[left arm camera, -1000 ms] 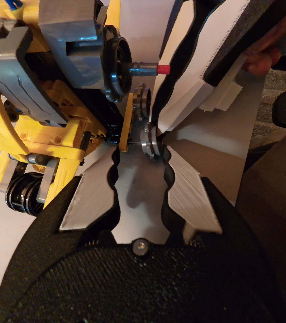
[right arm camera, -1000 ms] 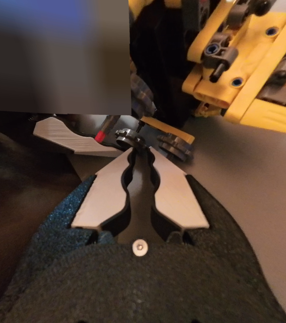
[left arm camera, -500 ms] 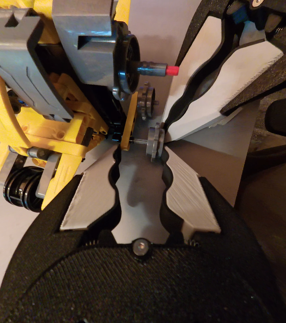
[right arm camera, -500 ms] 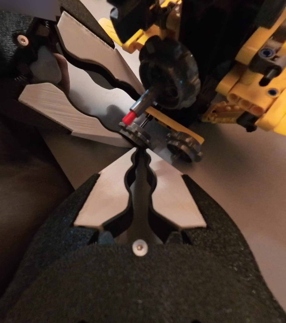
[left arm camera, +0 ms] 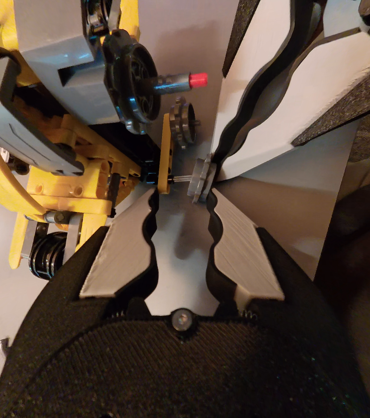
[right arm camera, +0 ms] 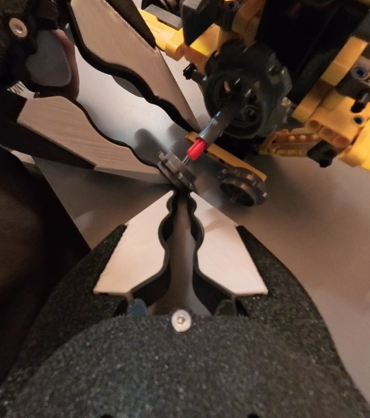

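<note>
A yellow and grey brick-built vehicle model [left arm camera: 66, 140] lies on the grey table [left arm camera: 270, 214]. A light grey gear [left arm camera: 200, 178] sits at the outer end of a thin axle that sticks out of a yellow beam [left arm camera: 166, 153]. My right gripper [left arm camera: 215, 168] comes in from the upper right and is shut on that gear's rim; in its own view the gripper [right arm camera: 181, 193] pinches the gear [right arm camera: 176, 172]. My left gripper [left arm camera: 183, 196] is open, one fingertip against the beam's end, the other beside the gear. It also shows in the right wrist view [right arm camera: 177, 153].
A red-tipped axle [left arm camera: 197, 80] juts from a black hub [left arm camera: 134, 88] above the gear. A dark gear [left arm camera: 183, 126] sits on the same beam. Black wheels [left arm camera: 46, 253] lie at the lower left. The table edge and dark fabric [left arm camera: 360, 248] lie to the right. The grippers are tip to tip, or close to it.
The light grey gear has slid outward along its axle, away from the yellow beam, held by my right gripper. My left gripper has stayed open at the beam.
</note>
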`<move>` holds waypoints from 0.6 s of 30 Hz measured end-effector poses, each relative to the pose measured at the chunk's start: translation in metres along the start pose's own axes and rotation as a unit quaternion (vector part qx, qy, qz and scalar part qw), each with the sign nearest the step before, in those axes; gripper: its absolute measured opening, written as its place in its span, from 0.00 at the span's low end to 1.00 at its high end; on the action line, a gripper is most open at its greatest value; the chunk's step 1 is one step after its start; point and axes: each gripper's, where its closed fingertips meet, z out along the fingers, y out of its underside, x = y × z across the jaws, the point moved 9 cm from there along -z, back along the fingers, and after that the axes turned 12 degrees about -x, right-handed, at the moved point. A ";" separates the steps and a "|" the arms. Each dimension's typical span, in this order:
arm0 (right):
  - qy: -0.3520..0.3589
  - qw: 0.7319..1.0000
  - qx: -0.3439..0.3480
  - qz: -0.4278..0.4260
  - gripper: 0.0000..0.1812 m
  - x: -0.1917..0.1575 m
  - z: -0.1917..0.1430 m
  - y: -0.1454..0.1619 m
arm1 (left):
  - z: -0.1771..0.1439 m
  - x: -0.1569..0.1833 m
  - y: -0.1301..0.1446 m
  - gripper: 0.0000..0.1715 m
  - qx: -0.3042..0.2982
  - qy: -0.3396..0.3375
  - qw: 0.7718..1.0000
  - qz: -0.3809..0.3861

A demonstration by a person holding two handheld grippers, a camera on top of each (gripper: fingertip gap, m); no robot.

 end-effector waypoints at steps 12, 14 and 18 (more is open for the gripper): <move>0.030 0.999 0.015 0.006 0.07 -0.002 -0.002 0.000 | 0.001 -0.003 0.009 0.17 0.029 0.040 0.997 -0.052; 0.031 0.999 0.023 0.008 0.06 0.000 -0.004 0.000 | 0.001 -0.006 0.010 0.19 0.030 0.051 0.996 -0.061; 0.039 0.999 0.028 0.006 0.04 0.004 -0.008 0.001 | 0.001 -0.009 0.010 0.21 0.034 0.062 0.995 -0.073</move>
